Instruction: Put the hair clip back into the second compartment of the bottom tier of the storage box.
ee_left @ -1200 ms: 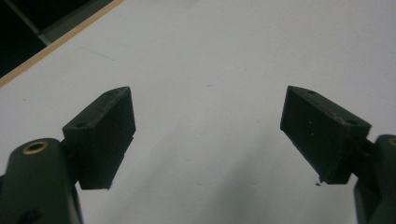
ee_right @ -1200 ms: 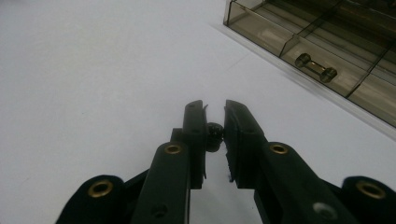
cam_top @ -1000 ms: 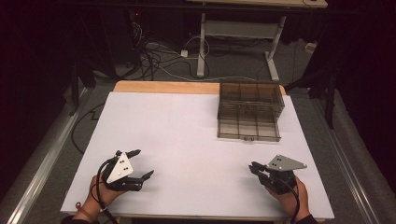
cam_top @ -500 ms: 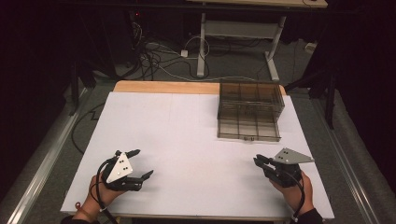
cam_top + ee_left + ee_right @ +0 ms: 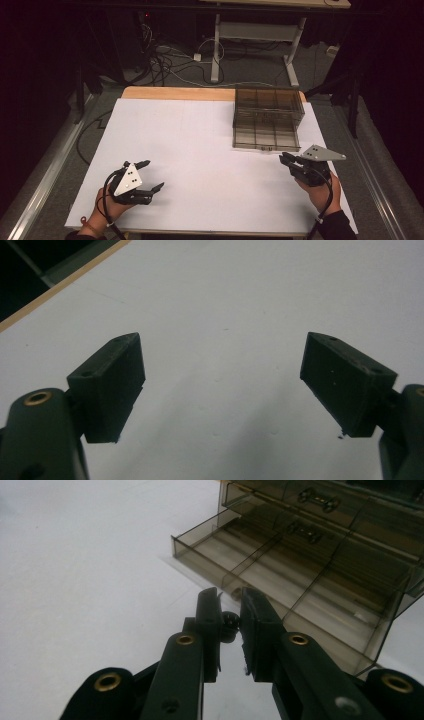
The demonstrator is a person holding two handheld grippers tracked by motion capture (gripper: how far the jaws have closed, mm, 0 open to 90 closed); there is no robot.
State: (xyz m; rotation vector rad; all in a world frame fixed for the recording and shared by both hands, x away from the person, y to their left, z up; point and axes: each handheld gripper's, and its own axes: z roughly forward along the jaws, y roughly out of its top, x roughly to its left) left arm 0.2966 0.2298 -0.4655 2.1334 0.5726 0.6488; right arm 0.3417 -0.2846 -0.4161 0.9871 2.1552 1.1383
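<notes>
High view, nearest edge first: the left gripper (image 5: pixel 147 181) sits at about seven o'clock on the white table (image 5: pixel 200 140), its jaws spread wide with bare surface between them; the left gripper view shows the same, two black pads (image 5: pixel 112 385) well apart over plain white. At about five o'clock the right gripper (image 5: pixel 286 161) is held in a hand (image 5: pixel 322 192), jaws drawn together with only a narrow slit between them, nothing clamped. Just beyond its tips, toward one o'clock, stands the smoky transparent drawer organizer (image 5: pixel 267 120), its lowest drawer (image 5: pixel 265 137) pulled out toward the person. In the right gripper view the closed tips point at that drawer's front wall (image 5: pixel 220 562), near it; a small knob shows in the slit between the jaws, and whether it touches them cannot be told.

Open room lies wide across the table's centre and from nine to eleven o'clock. The organizer sits near the far right corner, close to the right edge, with a wooden strip (image 5: pixel 175 93) along the far edge.
</notes>
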